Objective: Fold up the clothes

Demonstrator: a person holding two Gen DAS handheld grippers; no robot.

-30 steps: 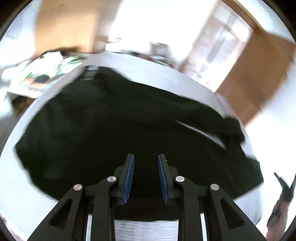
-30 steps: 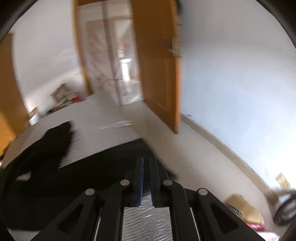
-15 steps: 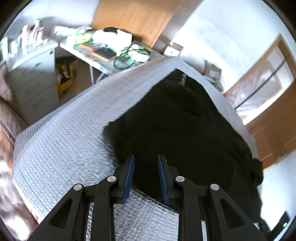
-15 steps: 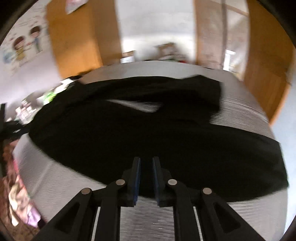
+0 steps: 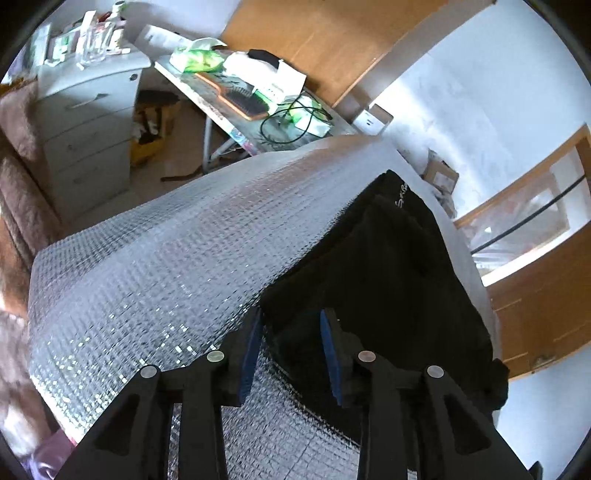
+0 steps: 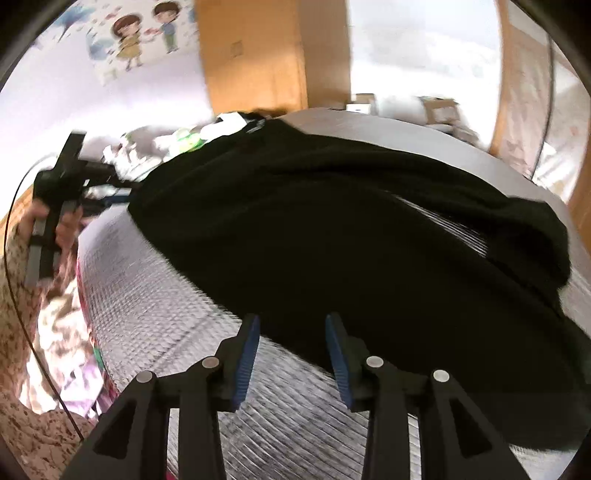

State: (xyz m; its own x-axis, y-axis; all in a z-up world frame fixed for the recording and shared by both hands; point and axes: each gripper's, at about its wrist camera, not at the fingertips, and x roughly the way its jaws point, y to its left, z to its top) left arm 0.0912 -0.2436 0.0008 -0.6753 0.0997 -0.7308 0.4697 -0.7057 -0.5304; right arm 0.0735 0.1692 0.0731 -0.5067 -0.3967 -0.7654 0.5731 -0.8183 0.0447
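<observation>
The garment (image 5: 388,273) lies spread on the counter (image 5: 155,258), toward its right side. Behind the counter stands a desk (image 5: 236,122), with a drawer unit (image 5: 85,122) to its left.

Right gripper (image 6: 291,354) went from nearly pinched to jaws spread wide over the black garment's (image 6: 351,229) hem, and the left gripper (image 5: 291,350) slid to its corner.

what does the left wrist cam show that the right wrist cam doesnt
Only the left wrist view: the white drawer unit, the cluttered side table, and white lettering on the garment's far end. Only the right wrist view: the cartoon wall sticker and a hand holding the left gripper. Both: the black garment on the silver quilted mat, and open blue-padded jaws.
</observation>
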